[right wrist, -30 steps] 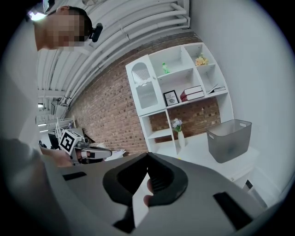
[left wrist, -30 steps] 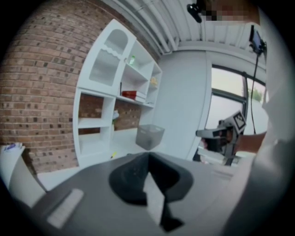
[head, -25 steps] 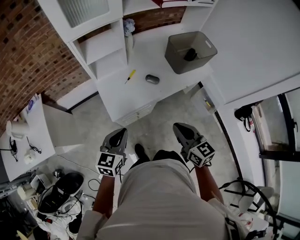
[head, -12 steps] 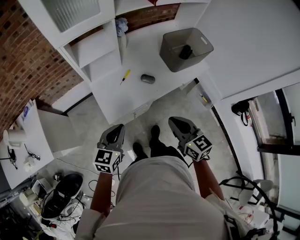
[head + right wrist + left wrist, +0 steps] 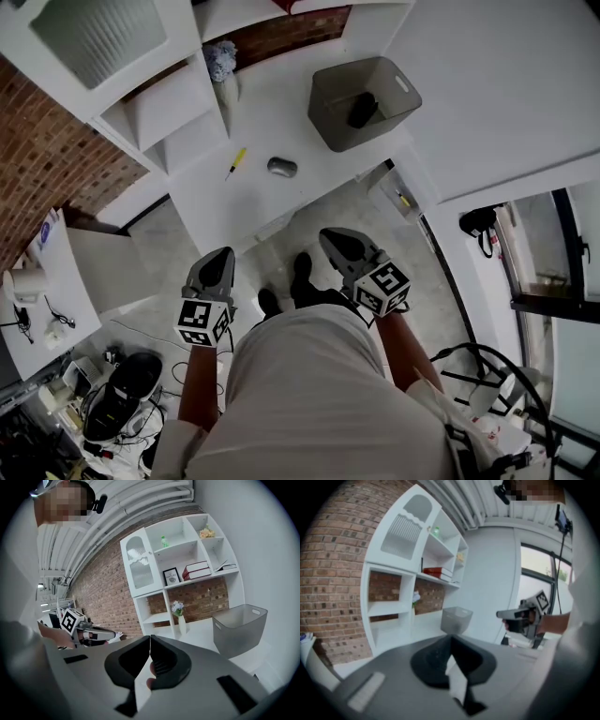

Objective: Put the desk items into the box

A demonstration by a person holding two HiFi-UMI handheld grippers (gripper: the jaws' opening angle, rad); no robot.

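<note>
The white desk (image 5: 258,202) stands ahead of me in the head view. On it lie a yellow screwdriver (image 5: 234,162) and a grey mouse (image 5: 281,167). At its right end is the grey box (image 5: 328,94) with a dark item (image 5: 362,110) inside. My left gripper (image 5: 223,255) and right gripper (image 5: 330,236) hover over the floor short of the desk, both shut and holding nothing. The left gripper view shows its jaws (image 5: 451,639) closed, the box (image 5: 456,619) beyond and the right gripper (image 5: 520,616) beside. In the right gripper view the box (image 5: 239,630) is at right and the left gripper (image 5: 93,633) at left.
A white shelf unit (image 5: 159,103) with a vase of flowers (image 5: 222,70) rises at the desk's left end. A small bin (image 5: 398,197) sits under the desk's right corner. A side table (image 5: 47,291) and clutter on the floor (image 5: 112,403) lie to my left.
The person has stepped toward the desk. Both grippers have moved forward with them, still shut, and the desk and box now sit nearer in view.
</note>
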